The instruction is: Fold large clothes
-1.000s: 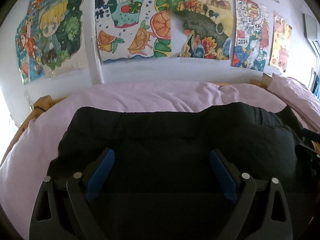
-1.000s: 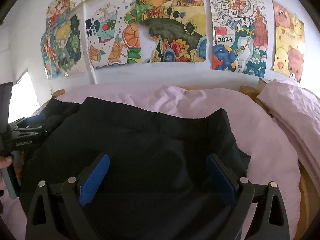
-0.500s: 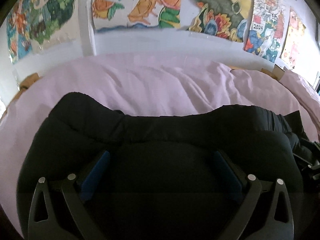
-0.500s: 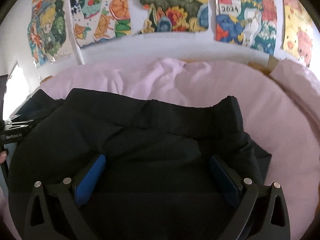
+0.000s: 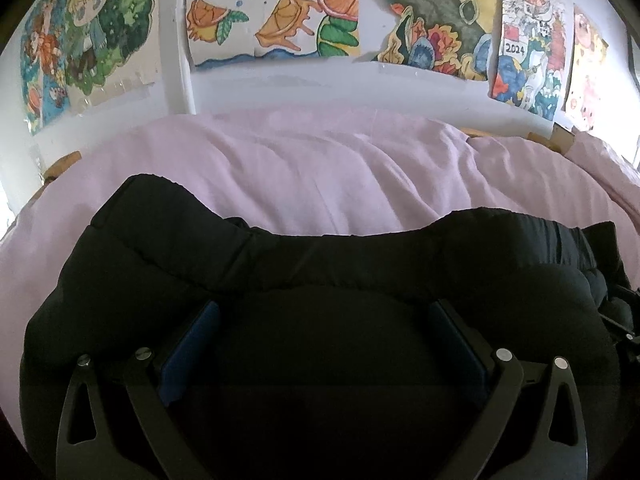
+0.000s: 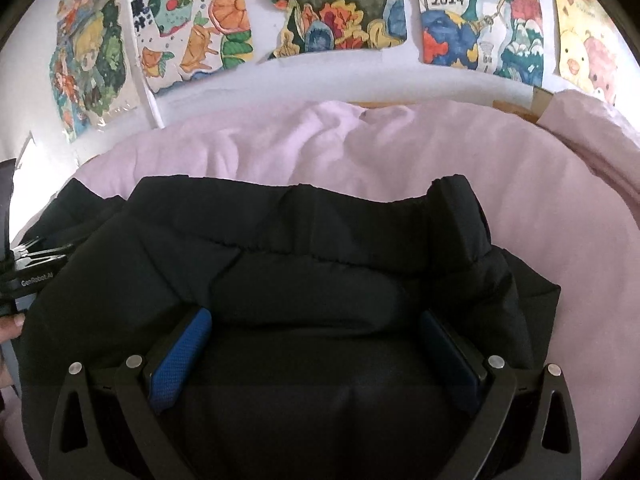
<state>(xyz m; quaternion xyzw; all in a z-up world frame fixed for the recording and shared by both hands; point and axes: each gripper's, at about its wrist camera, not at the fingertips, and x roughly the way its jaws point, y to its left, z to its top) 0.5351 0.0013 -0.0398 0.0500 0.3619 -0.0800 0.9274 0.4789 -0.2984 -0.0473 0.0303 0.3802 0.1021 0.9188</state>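
Observation:
A black padded jacket (image 5: 280, 272) lies on a bed with a pale pink cover (image 5: 320, 168). It also fills the lower half of the right wrist view (image 6: 320, 248). My left gripper (image 5: 324, 316) is open, its blue-padded fingers spread wide and low over the jacket's left part. My right gripper (image 6: 316, 320) is open too, fingers spread over the jacket's right part. Neither holds cloth. The left gripper's body (image 6: 28, 276) shows at the left edge of the right wrist view.
Colourful drawings (image 5: 280, 12) hang on the white wall behind the bed. A folded pink quilt (image 6: 592, 128) lies at the right end. A wooden bed frame edge (image 5: 60, 162) shows at the left. Bare pink cover lies beyond the jacket.
Both grippers have dropped lower and tilted down toward the jacket. More pink cover shows beyond the jacket's far edge. Both stayed open.

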